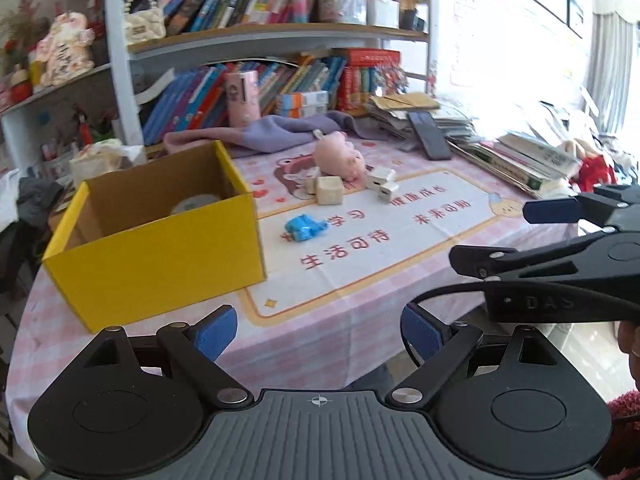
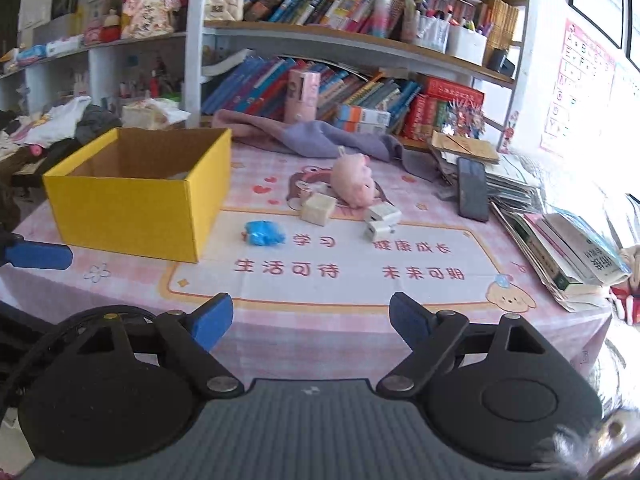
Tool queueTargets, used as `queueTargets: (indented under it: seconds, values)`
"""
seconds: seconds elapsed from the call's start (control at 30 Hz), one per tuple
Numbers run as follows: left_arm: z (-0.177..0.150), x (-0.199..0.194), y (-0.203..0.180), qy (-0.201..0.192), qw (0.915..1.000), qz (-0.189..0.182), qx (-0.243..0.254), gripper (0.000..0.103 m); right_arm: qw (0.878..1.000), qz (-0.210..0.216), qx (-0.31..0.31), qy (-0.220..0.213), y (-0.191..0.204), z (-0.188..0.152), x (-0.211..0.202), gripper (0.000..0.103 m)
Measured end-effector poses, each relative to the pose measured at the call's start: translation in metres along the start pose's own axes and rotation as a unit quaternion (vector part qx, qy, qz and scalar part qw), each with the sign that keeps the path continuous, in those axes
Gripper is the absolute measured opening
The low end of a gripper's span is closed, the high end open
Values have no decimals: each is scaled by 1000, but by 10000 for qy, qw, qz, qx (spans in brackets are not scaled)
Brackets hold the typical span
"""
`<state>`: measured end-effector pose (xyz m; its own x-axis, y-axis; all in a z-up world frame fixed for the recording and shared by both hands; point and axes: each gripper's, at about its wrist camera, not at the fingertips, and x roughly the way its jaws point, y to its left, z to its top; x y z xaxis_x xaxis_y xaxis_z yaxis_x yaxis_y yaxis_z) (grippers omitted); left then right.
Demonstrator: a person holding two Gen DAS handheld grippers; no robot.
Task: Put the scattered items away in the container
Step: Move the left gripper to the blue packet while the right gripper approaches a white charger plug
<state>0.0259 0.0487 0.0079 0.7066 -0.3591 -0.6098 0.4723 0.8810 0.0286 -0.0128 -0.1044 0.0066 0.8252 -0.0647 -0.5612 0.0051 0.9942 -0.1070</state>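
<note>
- Near the front edge of the counter (image 2: 400, 320), short of the yellow box (image 2: 132, 200), the right tool (image 2: 310, 320) hangs with its blue pads wide apart and nothing between them; it touches nothing.
- Beside it, the left tool (image 1: 318, 334) also has its pads spread wide, empty, above the counter's front edge and in front of the yellow box.
- From the left wrist view, the right tool's black fingers and one blue pad (image 1: 552, 211) reach in from the right, well apart from the yellow box.
- Just right of the yellow box lies a blue toy (image 2: 264, 233), the nearest scattered item.
- Further right of the box and a little back sits a cream cube (image 2: 318, 209), with a pink plush pig (image 2: 354, 184) just behind it.
- Right of the cube, further from the box, two white chargers (image 2: 382, 222) lie touching each other.
- Inside the yellow box a pale round thing (image 1: 196, 204) shows on the floor; I cannot tell what it is.
- Nothing stands between either tool and the items.
- Behind the box lies a pink and purple cloth (image 2: 304, 134); far to its right are a dark phone (image 2: 472, 190) and stacked books (image 2: 568, 248).
- Under the box, a pink checked cloth with a printed mat covers the counter, and crowded bookshelves (image 2: 340, 40) stand behind.
</note>
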Motion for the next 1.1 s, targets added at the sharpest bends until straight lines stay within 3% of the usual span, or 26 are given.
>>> queueTargets:
  seconds: [0.33,0.67,0.87,1.1]
  values:
    - [24,25,-28,-224,9977,-129,634,92,9998,-131,104,-57,-28,16,29,85]
    - [56,89,-37,29,9991,-124,406,90,10000,11,-22,52,-69,40,87,79]
    - [80,131,-52,227,9991,217,281,89,9996,127,-143,205,-109,54,129,76]
    - [100,172,-62,561,9969,542,10,76,9969,575,-212,488,-143,67,175,76]
